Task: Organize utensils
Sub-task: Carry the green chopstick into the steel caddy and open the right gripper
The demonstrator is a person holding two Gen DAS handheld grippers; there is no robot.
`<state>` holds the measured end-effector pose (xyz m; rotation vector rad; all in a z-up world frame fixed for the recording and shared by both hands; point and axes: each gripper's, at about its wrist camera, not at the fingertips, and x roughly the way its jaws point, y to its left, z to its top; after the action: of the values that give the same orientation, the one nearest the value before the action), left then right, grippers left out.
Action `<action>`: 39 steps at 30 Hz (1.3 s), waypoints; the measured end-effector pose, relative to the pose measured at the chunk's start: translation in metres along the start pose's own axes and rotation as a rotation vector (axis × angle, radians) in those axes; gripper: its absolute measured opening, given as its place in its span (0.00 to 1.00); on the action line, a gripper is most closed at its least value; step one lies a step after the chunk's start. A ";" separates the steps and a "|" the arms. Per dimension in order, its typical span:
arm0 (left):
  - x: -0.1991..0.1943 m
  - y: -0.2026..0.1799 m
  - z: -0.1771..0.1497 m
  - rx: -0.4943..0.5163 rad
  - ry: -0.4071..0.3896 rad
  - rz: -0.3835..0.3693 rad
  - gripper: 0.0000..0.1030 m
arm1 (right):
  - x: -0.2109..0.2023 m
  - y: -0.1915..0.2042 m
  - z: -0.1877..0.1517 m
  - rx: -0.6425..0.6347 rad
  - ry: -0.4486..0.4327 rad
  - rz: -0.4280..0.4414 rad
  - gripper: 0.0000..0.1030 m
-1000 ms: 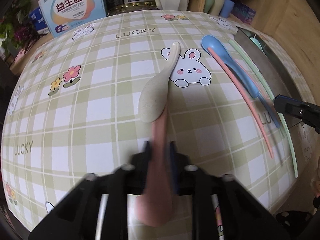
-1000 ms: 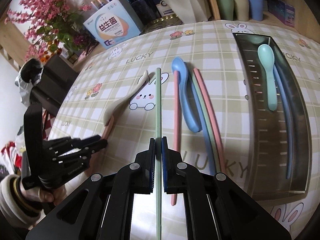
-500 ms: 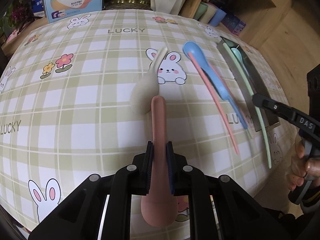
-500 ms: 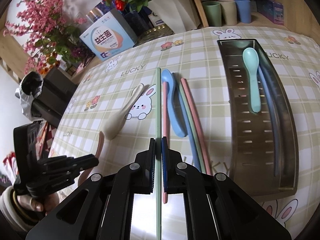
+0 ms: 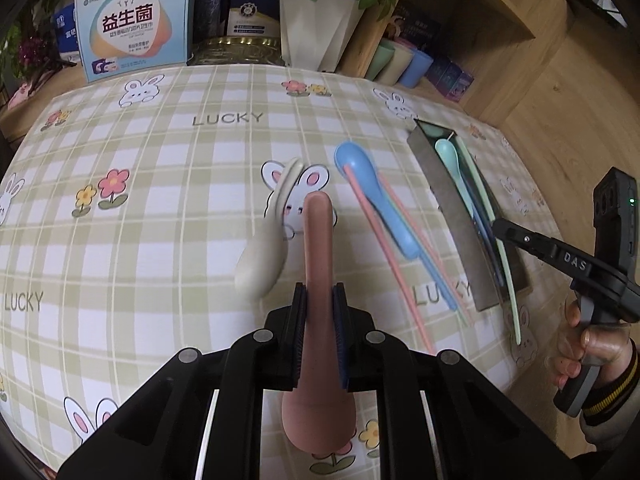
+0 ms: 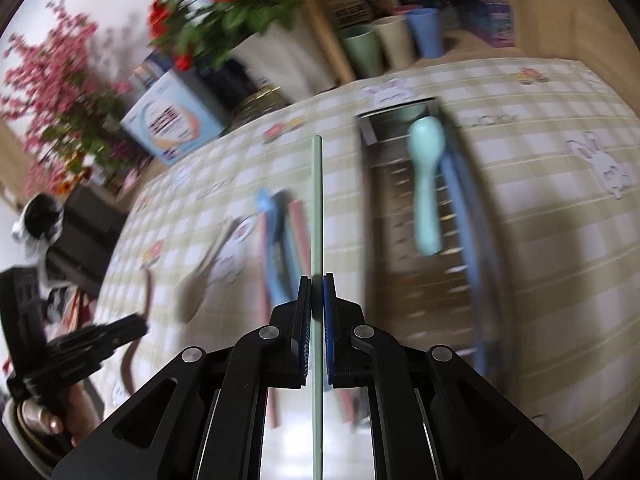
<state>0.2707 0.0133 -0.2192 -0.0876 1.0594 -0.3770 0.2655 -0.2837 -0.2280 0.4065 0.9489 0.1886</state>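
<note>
My left gripper (image 5: 319, 300) is shut on a pink spoon (image 5: 318, 240), held off the cloth with its bowl toward the camera. A beige spoon (image 5: 266, 254) lies on the checked tablecloth just left of it. My right gripper (image 6: 317, 284) is shut on a thin green chopstick (image 6: 317, 200), which points away over the table, left of the metal tray (image 6: 400, 280). In the tray lie a teal spoon (image 6: 426, 184) and a blue chopstick (image 6: 466, 220). A blue spoon (image 5: 372, 192) and pink chopsticks (image 5: 384, 248) lie on the cloth between the beige spoon and the tray.
At the table's far edge stand a printed box (image 5: 134, 20), a white flower pot (image 5: 316, 32), a gold-rimmed tin (image 5: 236, 50) and several cups (image 5: 404, 64). A wooden shelf (image 5: 460, 12) rises at the back right. The right wrist view is motion-blurred.
The left gripper has lifted the pink spoon off the cloth, away from the beige spoon. The right gripper has carried the green chopstick rightward, closer to the tray.
</note>
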 end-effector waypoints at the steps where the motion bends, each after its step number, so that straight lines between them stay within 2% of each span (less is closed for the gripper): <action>1: 0.001 -0.001 0.002 0.002 -0.002 -0.002 0.12 | 0.000 -0.006 0.005 0.010 -0.008 -0.025 0.06; 3: 0.003 -0.003 0.006 0.008 -0.002 -0.003 0.12 | 0.001 -0.017 0.013 0.023 -0.018 -0.072 0.06; 10: 0.007 -0.007 0.016 0.002 -0.013 -0.015 0.13 | 0.025 -0.036 0.035 0.020 0.012 -0.145 0.06; 17: 0.010 -0.006 0.021 -0.007 -0.013 -0.014 0.12 | 0.055 -0.036 0.039 0.029 0.075 -0.140 0.06; 23: 0.010 -0.006 0.026 -0.015 -0.017 -0.020 0.13 | 0.064 -0.038 0.032 0.049 0.108 -0.126 0.06; 34: 0.015 -0.023 0.033 0.005 -0.010 -0.034 0.13 | 0.055 -0.036 0.027 0.054 0.106 -0.081 0.06; 39: 0.018 -0.033 0.037 0.018 -0.005 -0.036 0.12 | 0.037 -0.036 0.024 0.055 0.072 -0.077 0.07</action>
<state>0.3016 -0.0282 -0.2082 -0.0919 1.0507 -0.4184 0.3058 -0.3106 -0.2585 0.4148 1.0403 0.1075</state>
